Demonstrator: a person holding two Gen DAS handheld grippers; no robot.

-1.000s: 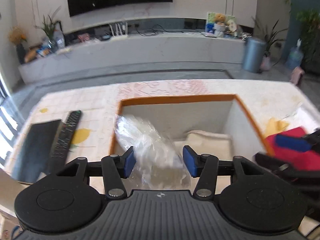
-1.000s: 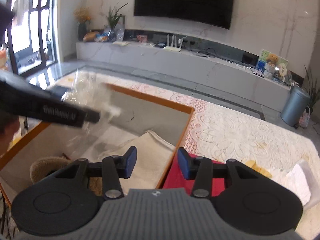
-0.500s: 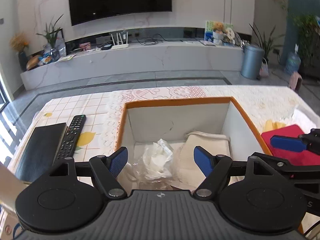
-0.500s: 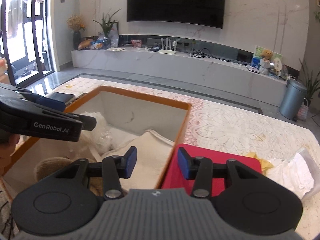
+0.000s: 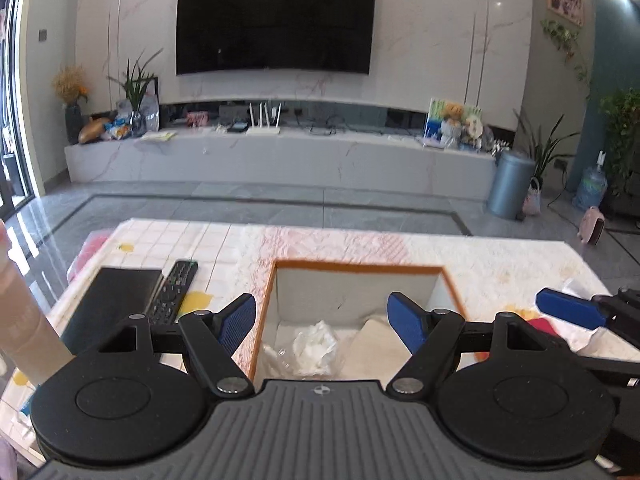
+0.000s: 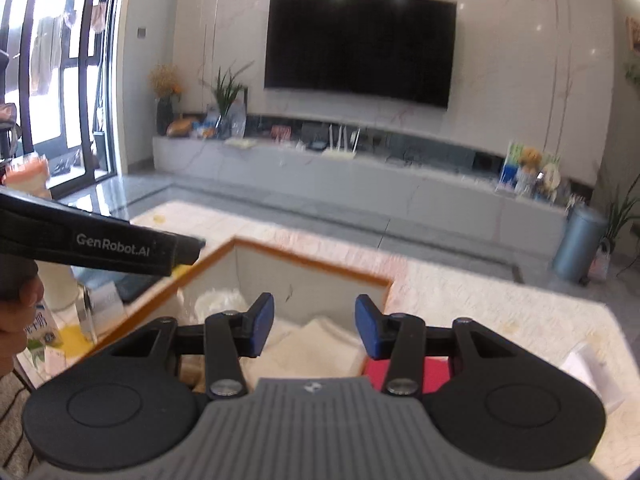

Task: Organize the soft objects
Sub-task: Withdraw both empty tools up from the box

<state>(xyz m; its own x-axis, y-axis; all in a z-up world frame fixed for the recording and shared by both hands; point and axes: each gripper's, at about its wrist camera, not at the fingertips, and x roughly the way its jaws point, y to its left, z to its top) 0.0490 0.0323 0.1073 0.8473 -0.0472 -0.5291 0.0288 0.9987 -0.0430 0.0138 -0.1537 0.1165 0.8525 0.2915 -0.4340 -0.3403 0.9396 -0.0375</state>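
On the side of the left gripper (image 6: 182, 254), as the right wrist view caught it, white letters read "GenRobot.AI". A carton (image 6: 40, 334) at that view's left edge bore blue characters too small to read. No other writing could be made out (the framed sign high on the wall was a blur).

The left gripper (image 5: 322, 322) hung above the box (image 5: 360, 267) with its blue pads spread wide and nothing between them; its jaws had just been opening. The bag (image 5: 314, 346), clear plastic with crumpled white stuff inside, lay loose on the box floor at the left, just beside a folded cream cloth (image 5: 374, 346). The right gripper (image 6: 314, 324) stood part open, gripping nothing, above the box's right edge.

Only the left wrist view showed the remote (image 5: 174, 292) and the black slab (image 5: 108, 300) touching it on the tablecloth (image 5: 500, 264), left of the box; it also caught one blue finger (image 5: 570, 314) of the right gripper at the right edge. Only the right wrist view showed a hand (image 6: 18, 316) behind the left gripper, the carton, and the red cloth (image 6: 434, 370) lying outside the box against its right wall. There the bag (image 6: 218, 300) showed as a pale heap in the box's far left corner.
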